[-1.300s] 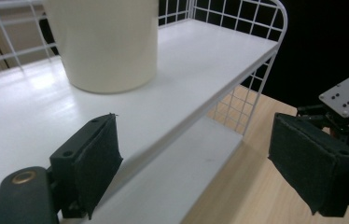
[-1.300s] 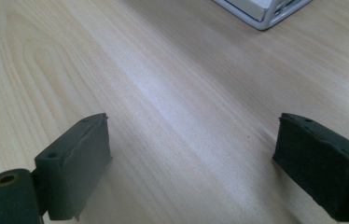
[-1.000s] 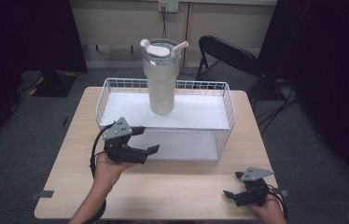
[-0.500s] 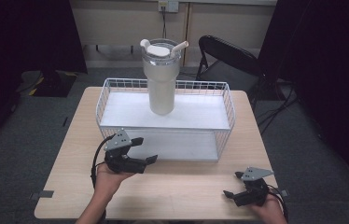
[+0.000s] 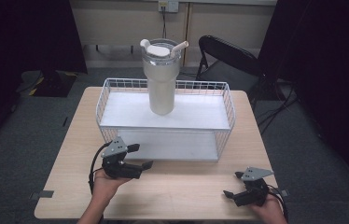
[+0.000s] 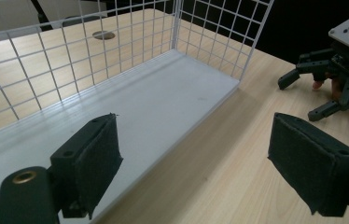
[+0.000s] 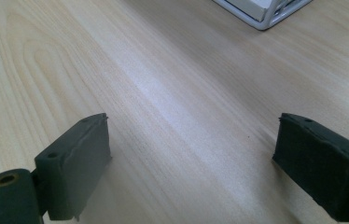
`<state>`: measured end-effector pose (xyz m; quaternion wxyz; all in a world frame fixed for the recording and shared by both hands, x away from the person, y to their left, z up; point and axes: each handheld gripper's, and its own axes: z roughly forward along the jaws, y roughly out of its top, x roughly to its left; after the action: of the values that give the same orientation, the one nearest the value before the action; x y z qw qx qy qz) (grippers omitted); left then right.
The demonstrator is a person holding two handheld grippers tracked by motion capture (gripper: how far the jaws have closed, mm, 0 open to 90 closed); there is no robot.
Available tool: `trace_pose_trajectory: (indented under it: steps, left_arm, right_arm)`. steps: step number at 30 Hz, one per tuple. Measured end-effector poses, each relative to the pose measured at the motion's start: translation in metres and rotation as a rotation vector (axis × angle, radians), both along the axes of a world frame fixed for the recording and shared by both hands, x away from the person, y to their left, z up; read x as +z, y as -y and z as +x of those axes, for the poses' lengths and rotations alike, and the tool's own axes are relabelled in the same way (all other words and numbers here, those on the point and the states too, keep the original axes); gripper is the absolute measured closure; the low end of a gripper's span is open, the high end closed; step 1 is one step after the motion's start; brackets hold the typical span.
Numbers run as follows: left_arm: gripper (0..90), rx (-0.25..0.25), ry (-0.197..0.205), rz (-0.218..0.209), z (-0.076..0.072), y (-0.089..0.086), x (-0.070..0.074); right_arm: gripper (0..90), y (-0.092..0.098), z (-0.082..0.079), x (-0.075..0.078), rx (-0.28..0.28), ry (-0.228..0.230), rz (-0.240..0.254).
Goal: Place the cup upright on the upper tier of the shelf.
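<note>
Down at the near edge of the pale wooden table (image 5: 70, 154), the left gripper (image 5: 140, 161) sits in the person's left hand (image 5: 105, 184), its jaws wide apart and empty, pointing to the person's right along the front of the white wire basket (image 5: 226, 109). Its own view looks through the near mesh wall into the basket's flat white floor, with the left jaw low against the basket's front edge and the right jaw over bare wood; whether the pad touches the wire cannot be told. The basket stands across the middle of the table, and a tall cream-coloured tumbler with a clear lid and a side handle (image 5: 161, 88) stands upright inside it, toward the back wall and well apart from both grippers. The right gripper (image 5: 231, 195) lies low at the table's near right corner in the person's right hand (image 5: 268, 210), its jaws likewise spread with nothing between them, pointing left; its view shows plain wood grain and, at the top, one corner of the basket. Behind the table stands a black folding chair (image 5: 228, 53).
</note>
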<state>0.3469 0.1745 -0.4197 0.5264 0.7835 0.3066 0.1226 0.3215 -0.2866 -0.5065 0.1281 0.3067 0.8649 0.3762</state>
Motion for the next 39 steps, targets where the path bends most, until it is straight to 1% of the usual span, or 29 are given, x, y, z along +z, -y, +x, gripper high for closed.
trace_pose_trajectory:
  steps: [3,5,7,8,9,12,14,15,16,18,22,25,29,31,34,36,38,39]
  left_arm:
    - [16.3,-0.010,0.005,0.022,0.000,-0.002,-0.006]
    - [16.2,-0.008,-0.004,0.019,0.000,-0.003,-0.010]
    - [16.2,-0.005,-0.008,0.024,0.000,-0.004,-0.013]
    - [16.2,-0.002,-0.006,0.035,0.000,-0.005,-0.015]
    - [16.2,0.001,-0.013,0.043,0.000,-0.006,-0.017]
    - [16.1,0.006,-0.020,0.049,0.000,-0.009,-0.023]
    - [16.1,0.014,-0.027,0.062,0.000,-0.011,-0.026]
    - [16.1,0.016,-0.031,0.059,0.000,-0.012,-0.028]
    - [16.1,0.019,-0.037,0.063,-0.001,-0.013,-0.029]
    - [16.2,0.015,-0.035,0.070,-0.001,-0.014,-0.032]
    - [16.3,0.023,-0.051,0.083,0.000,-0.017,-0.037]
    - [16.8,0.026,-0.059,0.079,-0.002,-0.019,-0.042]
    - [16.9,0.041,-0.062,0.111,-0.002,-0.022,-0.047]
    - [16.9,0.045,-0.071,0.112,-0.002,-0.024,-0.050]
    - [17.0,0.056,-0.070,0.135,-0.003,-0.026,-0.052]
    - [17.0,0.057,-0.068,0.164,-0.003,-0.027,-0.053]
    - [16.9,0.057,-0.077,0.176,-0.004,-0.028,-0.055]
    - [16.9,0.060,-0.081,0.194,-0.005,-0.029,-0.057]
  right_arm:
    - [9.8,0.000,0.000,0.000,0.000,0.000,0.000]
    - [9.7,0.000,0.000,0.000,0.000,0.000,0.000]
    - [9.7,0.000,0.000,0.000,0.000,0.000,0.000]
    - [9.7,0.000,0.000,0.000,0.000,0.000,0.000]
    - [9.7,0.000,0.000,0.000,0.000,0.000,0.000]
    - [9.7,0.000,0.000,0.000,0.000,0.000,0.000]
    - [9.8,0.000,0.000,0.000,0.000,0.000,0.000]
    - [9.7,0.000,0.000,0.000,0.000,0.000,0.000]
    - [9.7,0.000,0.000,0.000,0.000,0.000,0.000]
    - [9.7,0.000,0.000,0.000,0.000,0.000,0.000]
    - [9.7,0.000,0.000,0.000,0.000,0.000,0.000]
    - [9.7,0.000,0.000,0.000,0.000,0.000,0.000]
    - [9.8,0.000,0.000,0.000,0.000,0.000,0.000]
    - [9.8,0.000,0.000,0.000,0.000,0.000,0.000]
    - [9.8,0.000,0.000,0.000,0.000,0.000,0.000]
    - [9.7,0.000,0.000,0.000,0.000,0.000,0.000]
    - [9.7,0.000,0.000,0.000,0.000,0.000,0.000]
    - [9.7,0.000,0.000,0.000,0.000,0.000,0.000]
